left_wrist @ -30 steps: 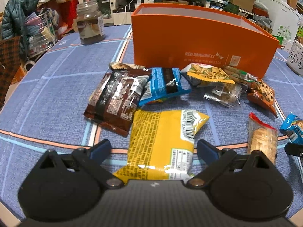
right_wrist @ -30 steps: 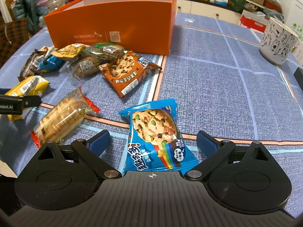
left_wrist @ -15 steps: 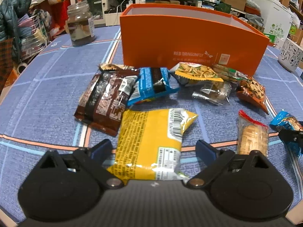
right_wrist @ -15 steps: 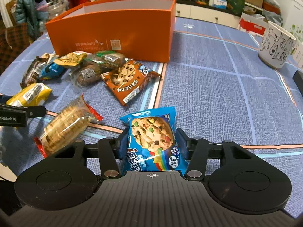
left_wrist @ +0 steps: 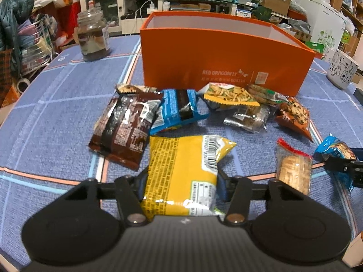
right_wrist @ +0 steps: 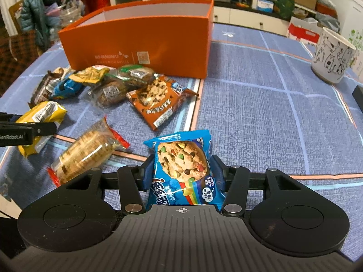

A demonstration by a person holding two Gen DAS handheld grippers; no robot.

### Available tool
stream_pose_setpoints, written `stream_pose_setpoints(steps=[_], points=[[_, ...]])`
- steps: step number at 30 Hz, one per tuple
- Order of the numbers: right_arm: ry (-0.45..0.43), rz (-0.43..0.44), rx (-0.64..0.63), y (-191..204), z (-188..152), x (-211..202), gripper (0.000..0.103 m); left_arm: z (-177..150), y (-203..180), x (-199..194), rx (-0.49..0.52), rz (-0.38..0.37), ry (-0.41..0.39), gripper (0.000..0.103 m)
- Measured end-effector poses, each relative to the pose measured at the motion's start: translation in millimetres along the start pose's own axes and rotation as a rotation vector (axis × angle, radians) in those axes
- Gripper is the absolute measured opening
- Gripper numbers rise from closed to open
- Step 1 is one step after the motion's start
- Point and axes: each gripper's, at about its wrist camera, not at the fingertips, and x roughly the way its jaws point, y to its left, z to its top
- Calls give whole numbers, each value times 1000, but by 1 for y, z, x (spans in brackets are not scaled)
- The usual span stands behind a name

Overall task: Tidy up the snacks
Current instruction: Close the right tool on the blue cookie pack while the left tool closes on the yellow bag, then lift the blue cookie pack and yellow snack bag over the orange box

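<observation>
Snacks lie on the tabletop (left_wrist: 45,104) before the orange box (left_wrist: 215,59). Your left hand-held gripper (left_wrist: 181,179), jaws just closed, pinches the yellow packet (left_wrist: 181,165); your right hand-held gripper (right_wrist: 181,172) clamps the blue cookie packet (right_wrist: 181,165), probably for boxing.

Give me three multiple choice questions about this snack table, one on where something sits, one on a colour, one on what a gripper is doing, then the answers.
1. The glass jar stands where in the left wrist view?
A. inside the box
B. left of the orange box
C. on the snacks

2. What colour is the packet in the left gripper?
A. yellow
B. green
C. white

3. The right gripper is:
A. open over bare cloth
B. holding a mug
C. shut on the blue cookie packet

Answers: B, the jar stands apart on the cloth; A, the yellow packet sits between the fingers; C, both fingers press its sides.
</observation>
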Motion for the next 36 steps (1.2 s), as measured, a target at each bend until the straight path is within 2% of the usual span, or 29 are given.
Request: stream_pose_setpoints(steps=[6, 11, 25, 36], points=[[-19, -21, -21, 3, 1, -4, 38, 1, -7, -7, 38, 22, -27, 52], [-19, -49, -11, 3, 3, -5, 38, 3, -14, -13, 69, 12, -42, 52], [-32, -61, 16, 8, 12, -13, 38, 16, -19, -33, 62, 4, -114, 52], [-58, -62, 26, 9, 18, -21, 38, 18, -20, -37, 65, 1, -127, 52]])
